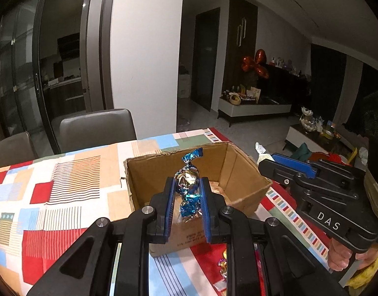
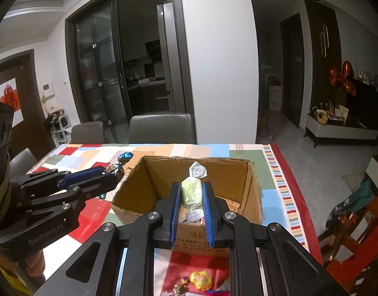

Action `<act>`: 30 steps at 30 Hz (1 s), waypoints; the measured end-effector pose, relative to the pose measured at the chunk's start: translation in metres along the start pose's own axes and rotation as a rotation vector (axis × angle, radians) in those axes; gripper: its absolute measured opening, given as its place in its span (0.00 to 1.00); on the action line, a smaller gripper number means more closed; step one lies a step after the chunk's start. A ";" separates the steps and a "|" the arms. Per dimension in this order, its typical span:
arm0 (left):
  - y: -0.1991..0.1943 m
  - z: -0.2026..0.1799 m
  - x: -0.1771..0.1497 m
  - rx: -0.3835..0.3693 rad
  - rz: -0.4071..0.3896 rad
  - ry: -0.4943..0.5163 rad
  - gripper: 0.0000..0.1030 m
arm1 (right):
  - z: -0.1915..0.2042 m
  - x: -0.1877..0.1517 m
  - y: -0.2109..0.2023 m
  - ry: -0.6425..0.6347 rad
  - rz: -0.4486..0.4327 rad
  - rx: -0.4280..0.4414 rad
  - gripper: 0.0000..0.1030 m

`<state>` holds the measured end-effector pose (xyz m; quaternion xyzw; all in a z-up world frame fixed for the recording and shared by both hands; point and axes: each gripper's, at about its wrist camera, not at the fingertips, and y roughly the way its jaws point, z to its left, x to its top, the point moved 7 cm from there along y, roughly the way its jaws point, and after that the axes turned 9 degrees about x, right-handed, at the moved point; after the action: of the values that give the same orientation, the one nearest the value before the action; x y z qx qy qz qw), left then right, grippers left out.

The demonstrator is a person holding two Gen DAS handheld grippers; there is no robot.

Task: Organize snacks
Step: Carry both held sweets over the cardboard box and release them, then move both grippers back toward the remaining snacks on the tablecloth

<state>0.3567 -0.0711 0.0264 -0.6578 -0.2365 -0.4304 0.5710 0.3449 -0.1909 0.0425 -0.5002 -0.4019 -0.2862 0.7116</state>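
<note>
Cardboard first: the open box (image 2: 253, 197) sits on the patchwork tablecloth (image 1: 65, 185) toward the table's far right corner, its torn rim facing me and its mouth wide, and I judge this the drop-in step of tidying the snacks. My left gripper (image 1: 187, 197) is pinching a blue-and-silver foil candy (image 1: 187, 180) upright between its pads, held above the near wall of the box; my right gripper (image 2: 191, 197) is clamped on a pale green wrapped sweet (image 2: 191, 192) with white twisted ends, likewise poised over the near wall. Next I would carry each forward past the rim and spread the fingers so the sweets fall inside. Room is ample inside the box, but the two tools are close side by side, and the table edge with its striped border lies just right of the box. A few loose candies (image 2: 200, 280) lie on the cloth below me, though I can hardly tell how many.
</note>
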 end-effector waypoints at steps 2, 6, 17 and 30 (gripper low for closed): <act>0.007 0.000 0.002 0.002 0.009 -0.001 0.20 | -0.003 0.002 0.007 -0.007 0.010 -0.002 0.18; 0.025 0.002 0.005 0.012 0.030 -0.002 0.20 | -0.010 0.003 0.019 -0.010 0.025 -0.003 0.18; 0.052 0.008 0.012 0.051 0.062 -0.013 0.48 | -0.024 0.005 0.047 0.005 0.067 -0.022 0.37; 0.016 -0.002 0.000 0.050 0.033 -0.010 0.49 | -0.022 -0.011 0.012 0.025 0.045 -0.014 0.42</act>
<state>0.3690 -0.0763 0.0173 -0.6495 -0.2390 -0.4115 0.5930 0.3552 -0.2070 0.0229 -0.5105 -0.3798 -0.2793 0.7191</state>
